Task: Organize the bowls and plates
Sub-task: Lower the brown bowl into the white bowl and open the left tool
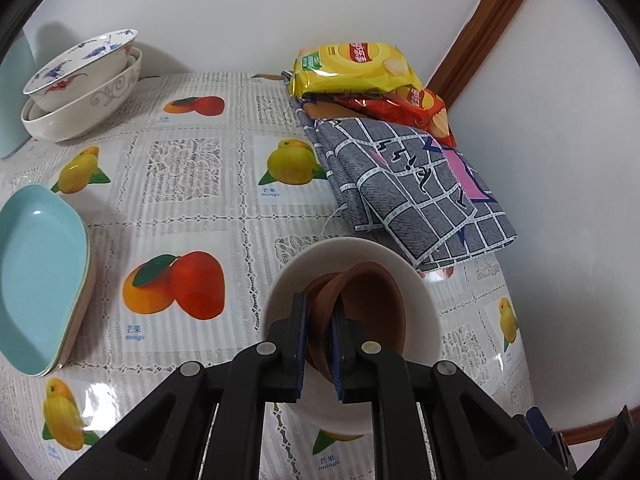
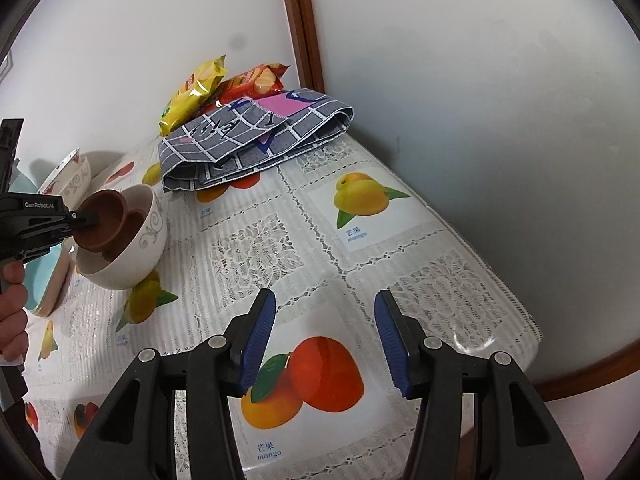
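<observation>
My left gripper point(image 1: 320, 308) is shut on the rim of a small brown bowl point(image 1: 376, 304), which it holds tilted inside a white bowl point(image 1: 420, 300) standing on the fruit-print tablecloth. A second brown bowl point(image 1: 320, 292) lies inside the white bowl, behind the held one. From the right wrist view, the left gripper point(image 2: 84, 218) grips the brown bowl point(image 2: 100, 220) at the white bowl's point(image 2: 136, 264) mouth, with a hand on its handle. My right gripper point(image 2: 326, 298) is open and empty, hovering over the tablecloth near the front right.
Two stacked patterned bowls point(image 1: 80, 80) stand at the back left by the wall. Stacked teal plates point(image 1: 36, 276) lie at the left. A folded grey cloth point(image 1: 408, 184) and snack bags point(image 1: 352, 64) fill the back right corner. The table edge point(image 2: 520, 320) runs along the right.
</observation>
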A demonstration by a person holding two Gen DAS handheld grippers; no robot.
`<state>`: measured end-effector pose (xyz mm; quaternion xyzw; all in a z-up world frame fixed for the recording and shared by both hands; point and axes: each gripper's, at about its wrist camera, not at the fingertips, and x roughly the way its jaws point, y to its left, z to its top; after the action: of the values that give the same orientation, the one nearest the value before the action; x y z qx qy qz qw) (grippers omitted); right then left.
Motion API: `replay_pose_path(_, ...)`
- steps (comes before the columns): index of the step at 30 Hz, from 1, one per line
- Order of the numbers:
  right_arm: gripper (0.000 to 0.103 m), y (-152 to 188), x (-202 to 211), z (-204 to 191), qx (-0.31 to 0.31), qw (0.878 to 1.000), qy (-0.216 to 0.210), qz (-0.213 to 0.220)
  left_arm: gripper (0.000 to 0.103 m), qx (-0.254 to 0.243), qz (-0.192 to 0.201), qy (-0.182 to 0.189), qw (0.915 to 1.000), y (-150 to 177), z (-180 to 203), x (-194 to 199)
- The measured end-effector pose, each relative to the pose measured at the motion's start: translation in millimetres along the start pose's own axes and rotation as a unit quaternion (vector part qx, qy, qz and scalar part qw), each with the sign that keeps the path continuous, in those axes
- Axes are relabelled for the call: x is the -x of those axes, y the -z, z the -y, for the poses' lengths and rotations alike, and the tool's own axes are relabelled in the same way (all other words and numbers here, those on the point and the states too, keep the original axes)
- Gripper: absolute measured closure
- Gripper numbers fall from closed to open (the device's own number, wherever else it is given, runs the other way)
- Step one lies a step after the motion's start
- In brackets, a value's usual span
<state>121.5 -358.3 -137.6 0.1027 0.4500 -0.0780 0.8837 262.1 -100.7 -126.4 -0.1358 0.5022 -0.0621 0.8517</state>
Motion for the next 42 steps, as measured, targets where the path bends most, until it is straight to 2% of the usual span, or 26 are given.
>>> replay_pose_path(12, 0.052, -2, 1, -22, 0.038, 0.999, 0.02, 0.003, 0.091, 0.0, -0.013, 0.012, 0.9998, -1, -2, -13)
replay_pose_path(28, 0.052, 1, 0, -38, 0.046, 0.999, 0.025, -0.012, 0.09, -0.01, -0.025, 0.037, 0.9989, 0, -6, -19)
replay_pose_path(29, 0.052, 0, 1, -40, 0.048, 0.999, 0.024, -0.01, 0.089, -0.015, -0.028, 0.036, 0.9988, 0, -6, -19)
replay_pose_path(31, 0.052, 0, 3, -45, 0.053, 0.998, 0.022, -0.006, 0.081, -0.026, -0.035, 0.04, 0.9983, 1, -4, -18)
replay_pose_path(34, 0.052, -3, 3, -54, 0.062, 0.998, 0.022, -0.009, 0.077, -0.039, -0.037, 0.044, 0.9976, 1, -1, -12)
replay_pose_path(42, 0.052, -19, 6, -77, 0.077, 0.997, 0.011, 0.001, 0.076, -0.054, -0.016, 0.033, 0.9979, -4, -11, 12)
